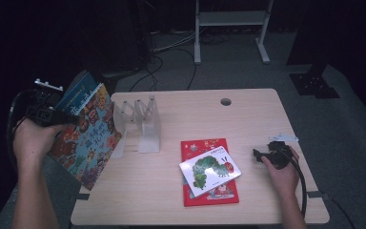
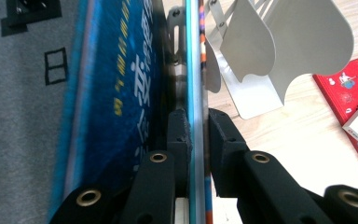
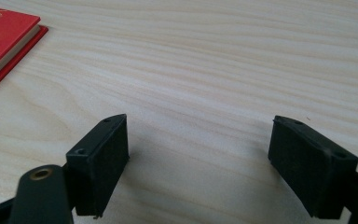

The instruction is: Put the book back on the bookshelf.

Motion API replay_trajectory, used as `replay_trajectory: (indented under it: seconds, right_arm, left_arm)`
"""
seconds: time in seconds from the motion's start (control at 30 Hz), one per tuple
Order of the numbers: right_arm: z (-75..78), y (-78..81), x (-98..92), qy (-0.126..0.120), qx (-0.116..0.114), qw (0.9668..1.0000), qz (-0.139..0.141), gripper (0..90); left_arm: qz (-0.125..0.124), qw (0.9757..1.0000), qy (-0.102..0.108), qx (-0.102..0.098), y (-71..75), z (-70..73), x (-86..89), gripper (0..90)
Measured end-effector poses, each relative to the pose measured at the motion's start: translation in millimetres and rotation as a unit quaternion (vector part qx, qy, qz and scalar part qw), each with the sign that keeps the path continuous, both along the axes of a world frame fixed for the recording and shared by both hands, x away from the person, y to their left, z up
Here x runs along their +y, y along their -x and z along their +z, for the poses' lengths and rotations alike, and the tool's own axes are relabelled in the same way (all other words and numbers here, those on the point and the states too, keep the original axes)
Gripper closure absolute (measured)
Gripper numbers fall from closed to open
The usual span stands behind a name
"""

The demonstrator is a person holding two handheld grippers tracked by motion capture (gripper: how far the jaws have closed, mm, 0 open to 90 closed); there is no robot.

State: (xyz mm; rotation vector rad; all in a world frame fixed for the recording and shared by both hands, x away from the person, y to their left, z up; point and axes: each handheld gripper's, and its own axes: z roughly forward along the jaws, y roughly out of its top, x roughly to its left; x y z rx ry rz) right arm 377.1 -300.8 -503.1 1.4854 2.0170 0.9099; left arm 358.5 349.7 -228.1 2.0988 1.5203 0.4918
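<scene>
Left gripper view: fingers (image 2: 179,135) clamp blue book (image 2: 121,84)

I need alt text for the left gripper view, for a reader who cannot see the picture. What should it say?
The left gripper is shut on the edge of upright picture books, seen edge-on, with a blue cover to the left. To the right, a white metal book rack stands on the light wooden table, and a red book lies at the right edge.
</scene>
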Motion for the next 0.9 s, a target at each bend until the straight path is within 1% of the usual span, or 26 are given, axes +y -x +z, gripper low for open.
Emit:
replay_trajectory:
  seconds: [0.03, 0.1, 0.13, 0.2, 0.27, 0.3, 0.33, 0.4, 0.43, 0.53, 0.57, 0.6, 0.7, 0.9]
  right_arm:
    - [0.1, 0.1, 0.2, -0.001, 0.001, 1.0, -0.001, 19.0]
    - [0.1, 0.0, 0.1, 0.0, 0.0, 1.0, -0.001, 19.0]
    - [0.1, 0.0, 0.2, -0.001, 0.001, 1.0, -0.001, 18.9]
    - [0.1, 0.1, 0.2, 0.0, 0.001, 1.0, -0.001, 19.0]
    - [0.1, 0.1, 0.1, 0.0, 0.001, 1.0, -0.001, 19.0]
    - [0.1, 0.1, 0.2, -0.001, 0.001, 1.0, -0.001, 19.0]
    - [0.1, 0.1, 0.2, -0.001, 0.001, 1.0, -0.001, 19.0]
    - [0.1, 0.1, 0.2, -0.001, 0.001, 1.0, -0.001, 19.0]
    - [0.1, 0.0, 0.2, -0.001, 0.0, 1.0, -0.001, 19.0]
    - [0.1, 0.0, 0.2, -0.001, 0.001, 1.0, -0.001, 19.0]
    - [0.1, 0.0, 0.1, -0.001, 0.001, 1.0, -0.001, 19.0]
    - [0.1, 0.0, 0.1, -0.001, 0.001, 1.0, -0.001, 19.0]
    - [0.1, 0.1, 0.1, -0.001, 0.001, 1.0, -0.001, 19.0]
    - [0.0, 0.0, 0.1, 0.0, 0.0, 1.0, -0.001, 19.0]
  left_arm:
    - [0.0, 1.0, 0.004, -0.003, 1.3, 2.7, 0.7, 79.4]
    - [0.0, 0.9999, 0.001, -0.011, 4.7, 9.9, 1.6, 79.7]
    - [-0.002, 0.9999, 0.003, -0.012, 6.2, 13.4, 1.9, 80.5]
    - [-0.006, 0.9999, 0.0, -0.01, 7.0, 15.8, 1.2, 82.3]
    - [-0.013, 0.9999, 0.0, -0.005, 6.5, 14.8, 0.5, 84.4]
    - [-0.015, 0.9999, -0.002, -0.003, 6.4, 13.8, -0.4, 85.7]
    - [-0.022, 0.9998, -0.001, 0.001, 6.1, 12.0, -1.7, 87.1]
    - [-0.028, 0.9996, 0.001, 0.005, 5.3, 8.7, -4.1, 88.3]
    - [-0.036, 0.9993, 0.002, 0.01, 4.9, 6.9, -5.6, 89.5]
    - [-0.052, 0.9985, 0.001, 0.018, 3.6, 1.6, -11.9, 89.9]
    - [-0.058, 0.9981, 0.004, 0.018, 3.4, -0.1, -14.1, 89.9]
    - [-0.06, 0.998, 0.003, 0.018, 3.2, -1.4, -16.0, 89.9]
    - [-0.078, 0.9968, 0.003, 0.019, 3.4, -7.8, -26.5, 89.8]
    - [-0.112, 0.9935, 0.004, 0.02, 2.4, -22.9, -49.5, 89.3]
